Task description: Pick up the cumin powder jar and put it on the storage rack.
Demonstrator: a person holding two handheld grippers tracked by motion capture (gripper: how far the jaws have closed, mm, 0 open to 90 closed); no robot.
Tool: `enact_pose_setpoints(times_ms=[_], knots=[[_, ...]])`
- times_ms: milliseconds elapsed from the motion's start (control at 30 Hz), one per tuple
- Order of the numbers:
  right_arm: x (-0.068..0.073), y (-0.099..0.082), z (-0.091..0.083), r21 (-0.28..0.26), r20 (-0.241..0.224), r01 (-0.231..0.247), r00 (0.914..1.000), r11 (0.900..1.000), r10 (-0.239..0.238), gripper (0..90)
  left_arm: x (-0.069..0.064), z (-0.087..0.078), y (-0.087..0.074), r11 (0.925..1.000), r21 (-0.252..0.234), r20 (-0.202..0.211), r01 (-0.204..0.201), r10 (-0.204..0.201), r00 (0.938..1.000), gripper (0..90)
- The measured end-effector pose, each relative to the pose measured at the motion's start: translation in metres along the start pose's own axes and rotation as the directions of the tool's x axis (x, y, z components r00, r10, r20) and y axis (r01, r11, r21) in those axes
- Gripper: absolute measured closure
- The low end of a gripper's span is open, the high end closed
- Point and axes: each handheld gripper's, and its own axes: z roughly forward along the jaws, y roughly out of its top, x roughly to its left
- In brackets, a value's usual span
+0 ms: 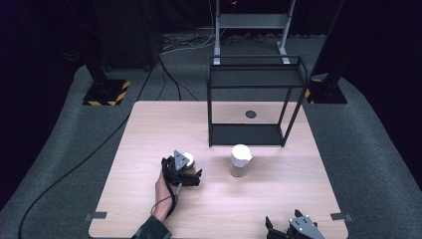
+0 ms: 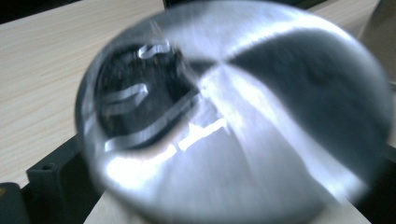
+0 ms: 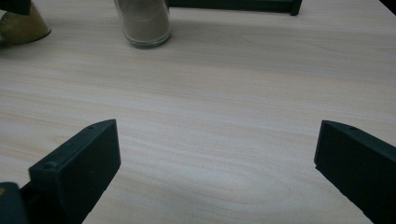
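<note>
A tin can (image 1: pixel 189 158) with a pale metal lid stands on the left half of the wooden table (image 1: pixel 149 129). My left gripper (image 1: pixel 186 168) sits around it, held by a hand that comes from the near edge. In the left gripper view the can's pull-tab lid (image 2: pixel 233 116) is blurred and very close, between the two jaws; I see no firm press on it. A glass jar (image 1: pixel 240 160) with a white cap and beige powder stands at mid table, also seen as the jar (image 3: pixel 144 23). My right gripper (image 1: pixel 291 228) rests at the near right edge, open (image 3: pixel 215 158) with nothing between its fingers.
A black metal frame rack (image 1: pixel 246 134) stands at the far middle of the table, just behind the jar. A small round hole (image 1: pixel 251 114) lies in the tabletop inside the rack. A cable trails off the table's left side onto grey carpet.
</note>
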Motion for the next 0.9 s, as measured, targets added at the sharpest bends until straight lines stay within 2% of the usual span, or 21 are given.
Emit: enact_pose_setpoints(times_ms=[33,100,200,367,567,900], knots=[[0.0,0.0,0.0,0.0,0.001,0.0,1.0,1.0,0.0,0.0,0.008,0.001,-0.002,0.9989,-0.01,0.033,0.046,-0.046,0.9984,29.8],[0.0,0.0,0.0,0.003,-0.001,0.002,1.0,1.0,-0.002,0.0,0.005,0.0,0.002,0.9995,0.005,0.014,0.033,-0.033,0.9994,30.8],[-0.001,0.0,0.0,0.005,-0.003,0.004,1.0,1.0,-0.004,0.0,0.009,-0.001,0.003,0.9994,0.011,0.034,0.032,-0.032,0.9989,30.8],[-0.001,0.0,0.0,0.003,-0.004,0.006,1.0,1.0,-0.006,0.0,0.009,-0.006,0.003,0.9998,0.0,0.045,0.02,-0.02,0.9988,30.8],[-0.002,0.0,0.0,0.006,-0.003,-0.001,1.0,1.0,0.001,0.0,0.009,-0.017,0.002,0.9993,-0.004,0.045,0.037,-0.037,0.9983,30.8],[-0.001,0.001,0.003,0.016,-0.011,-0.004,0.9999,0.9999,0.004,0.0,0.011,-0.032,0.003,0.9994,-0.003,0.041,0.035,-0.034,0.9986,30.8]])
